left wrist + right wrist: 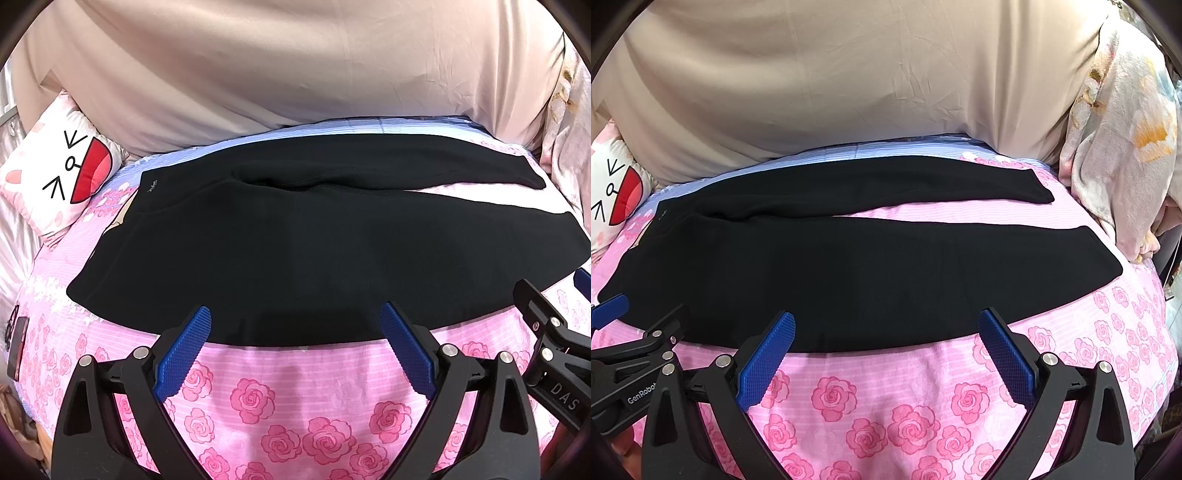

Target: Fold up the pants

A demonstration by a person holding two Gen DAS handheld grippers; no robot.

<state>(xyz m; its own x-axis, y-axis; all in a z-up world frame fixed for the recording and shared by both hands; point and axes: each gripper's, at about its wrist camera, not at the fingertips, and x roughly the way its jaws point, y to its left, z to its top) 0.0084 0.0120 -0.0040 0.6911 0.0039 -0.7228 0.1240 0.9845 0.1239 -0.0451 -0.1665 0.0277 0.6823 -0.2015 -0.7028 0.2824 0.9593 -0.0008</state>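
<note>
Left wrist view: black pants [295,236] lie flat on the rose-print bed [258,398], waistband toward 9 o'clock, the two legs parting toward 3 o'clock. The left claw [295,325] hangs spread wide and empty at the near edge of the cloth. A small pale mark near the waistband is too small to read; "DAS" shows on the right claw [581,284], at 4 o'clock. A cartoon-face pillow [62,177] sits at 9 o'clock. Right wrist view: the right claw [886,328] is likewise spread and empty over the near leg of the pants [871,269]; "GenRobo" is legible on the neighbouring tool at 8 o'clock. The fabric looks soft, light and limp; waistband and hem corners probably offer the best hold.
</note>
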